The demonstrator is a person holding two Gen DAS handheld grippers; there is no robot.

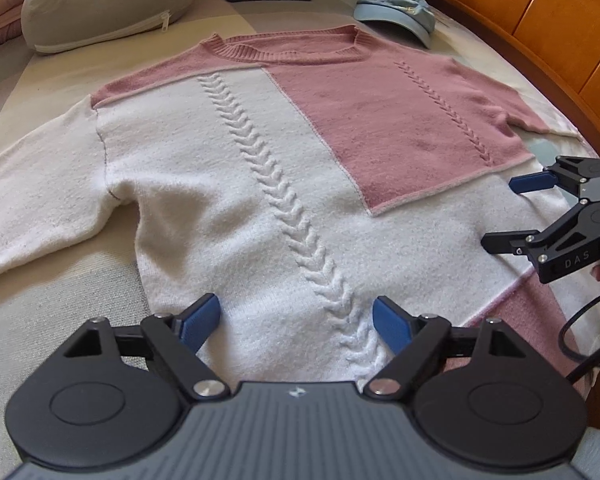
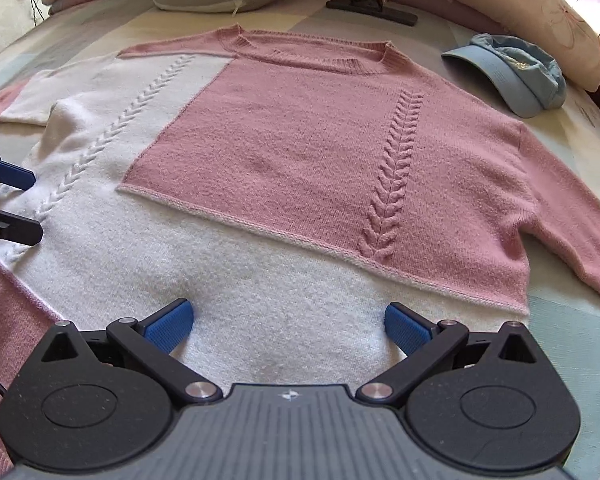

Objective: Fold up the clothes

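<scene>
**Both grippers spread wide over a flat pink-and-white sweater**

At the bottom of the left wrist view, the left gripper (image 1: 296,322) has its blue pads set wide apart, nothing between them but the white knit below; whether the tips touch the fabric cannot be told. At the bottom of the right wrist view, the right gripper (image 2: 288,326) is likewise spread wide and holds nothing, over the white lower part of the garment.

The sweater (image 1: 228,184) lies flat on the bed (image 1: 40,308), filling the middle of both frames, neckline toward the top. A raised braid pattern runs down the white panel; a pink block sits at the upper right, and the sleeves spread out to either side.

Beyond the neckline, a light blue cap (image 2: 512,76) rests at upper right, a grey pillow (image 1: 100,4) at upper left, and a dark flat object (image 2: 372,10) with something small on it lies between them.
</scene>
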